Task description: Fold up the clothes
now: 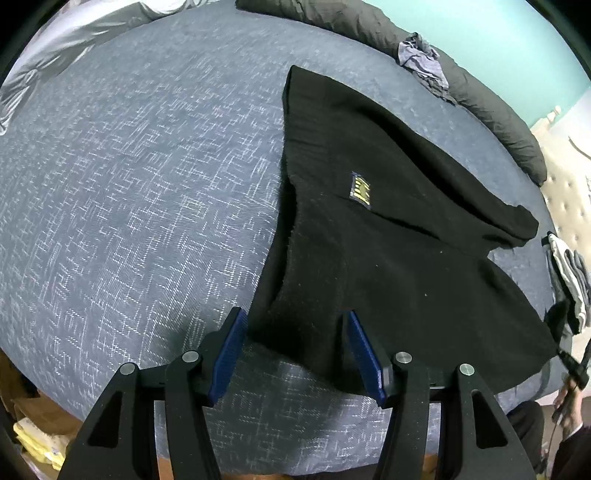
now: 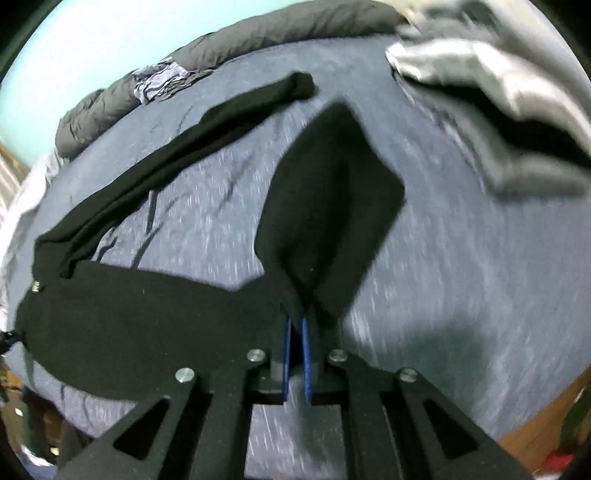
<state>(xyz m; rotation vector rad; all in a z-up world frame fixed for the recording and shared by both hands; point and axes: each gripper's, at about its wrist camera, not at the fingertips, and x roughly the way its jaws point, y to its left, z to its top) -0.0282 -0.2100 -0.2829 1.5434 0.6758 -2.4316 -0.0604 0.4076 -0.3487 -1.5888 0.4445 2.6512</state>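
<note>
A black knit sweater lies spread across the bed, whose cover is a blue-grey weave flecked with pale cross-hatched threads. The knit looks soft and fuzzy, matte against the bed's coarser texture, and a small dark label with yellow lettering is sewn at the neck.

The left tool hangs over the sweater's near edge with its ribbed blue pads spread wide, gripping nothing; the black cloth lies between and beneath them.

The right tool is clenched on a sleeve, the blue pads pressed close with black fabric pinched between them. The sleeve fans out ahead of it in a broad kite-like shape. The other sleeve stretches long and narrow over the bed toward the far side.

Along the far edge lies a rumpled dark grey quilt roll with a crumpled bluish cloth on it. A shiny grey garment lies heaped off to one side, blurred.
</note>
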